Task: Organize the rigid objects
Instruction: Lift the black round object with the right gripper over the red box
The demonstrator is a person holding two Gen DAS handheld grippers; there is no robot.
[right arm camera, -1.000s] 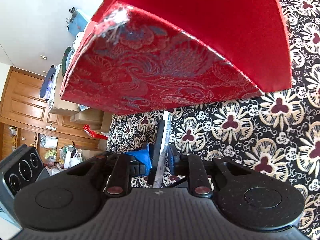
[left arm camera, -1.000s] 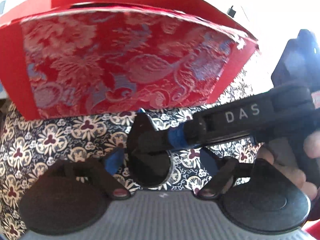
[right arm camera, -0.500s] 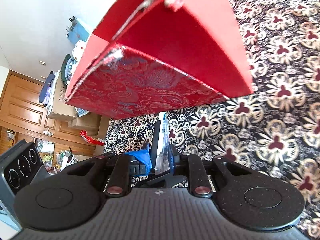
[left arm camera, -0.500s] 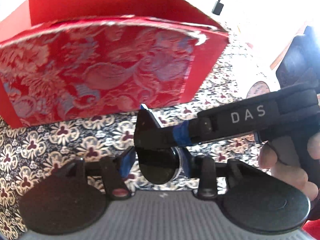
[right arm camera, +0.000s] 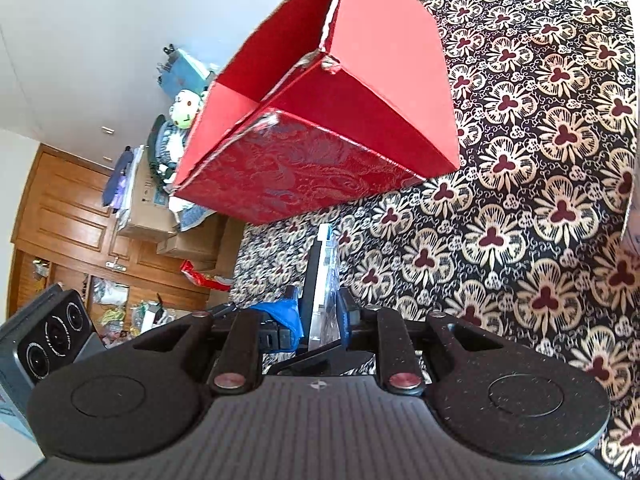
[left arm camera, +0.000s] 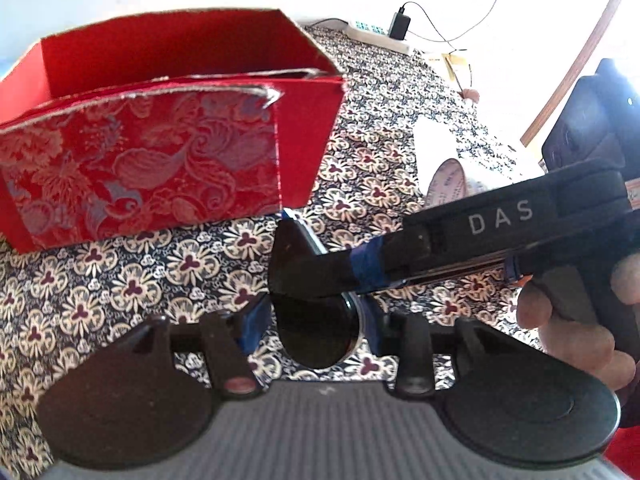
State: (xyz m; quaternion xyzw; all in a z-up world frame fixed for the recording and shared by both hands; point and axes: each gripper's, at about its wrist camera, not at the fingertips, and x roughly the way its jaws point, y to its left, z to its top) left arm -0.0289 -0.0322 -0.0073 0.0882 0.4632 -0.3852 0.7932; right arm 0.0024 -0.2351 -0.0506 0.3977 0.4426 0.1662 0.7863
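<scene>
A thin black round case [left arm camera: 316, 332] with a silver rim is held above the patterned cloth. My left gripper [left arm camera: 316, 320] is shut on its lower disc, blue-taped fingers on either side. My right gripper [left arm camera: 298, 268], marked DAS, comes in from the right and is shut on the case's raised upper flap. In the right wrist view the case [right arm camera: 320, 280] shows edge-on between the right gripper's [right arm camera: 320, 310] fingers. The open red box [left arm camera: 152, 160] with a brocade front stands on the cloth, ahead and to the left, apart from the case; in the right wrist view the box [right arm camera: 340, 120] is ahead.
A black-and-cream floral cloth [left arm camera: 380, 120] covers the surface. A white power strip with a charger [left arm camera: 396, 30] lies at the far edge. A white item and a round label [left arm camera: 444, 176] lie right of the box. Wooden cupboards and cardboard boxes [right arm camera: 160, 216] stand beyond the table.
Both grippers, still holding the case, have drawn back from the red box, which now looks smaller and farther off to the left. More cloth shows in front of the box.
</scene>
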